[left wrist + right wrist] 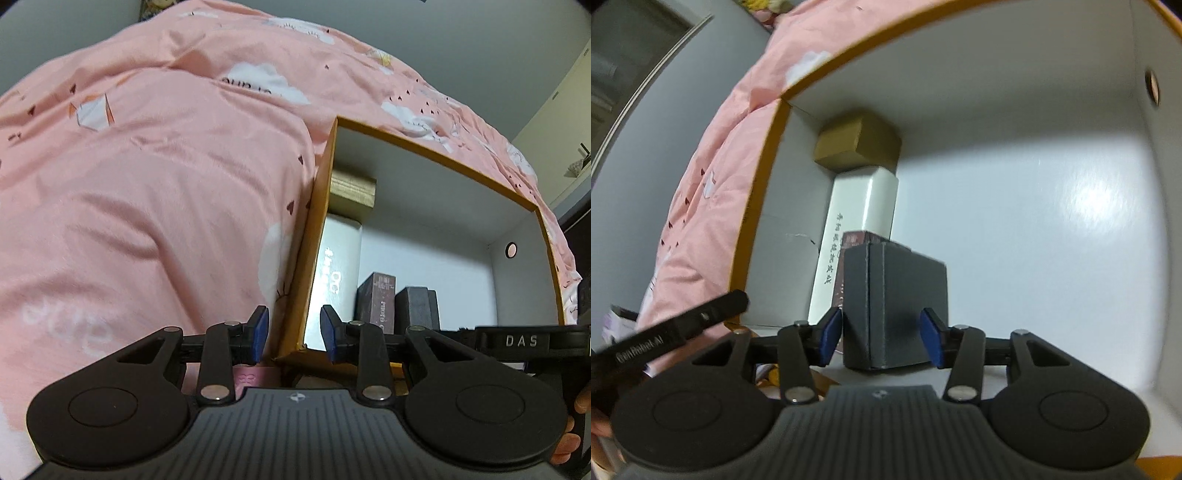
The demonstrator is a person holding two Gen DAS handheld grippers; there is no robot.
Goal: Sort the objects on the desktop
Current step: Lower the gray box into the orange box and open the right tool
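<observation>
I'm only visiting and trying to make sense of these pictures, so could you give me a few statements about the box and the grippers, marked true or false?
1. The storage box rests on pink bedding. True.
2. The box is empty. False: it holds several small boxes.
3. The dark grey box stands between the right gripper fingers. True.
4. The left gripper holds the white carton. False: its fingers straddle the storage box's wall.
5. The tan box sits in a far corner. True.

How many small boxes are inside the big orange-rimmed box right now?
4: a tan box in the far corner, a white box before it along the wall, a maroon box next, and a dark grey box nearest. Others may be hidden.
</observation>
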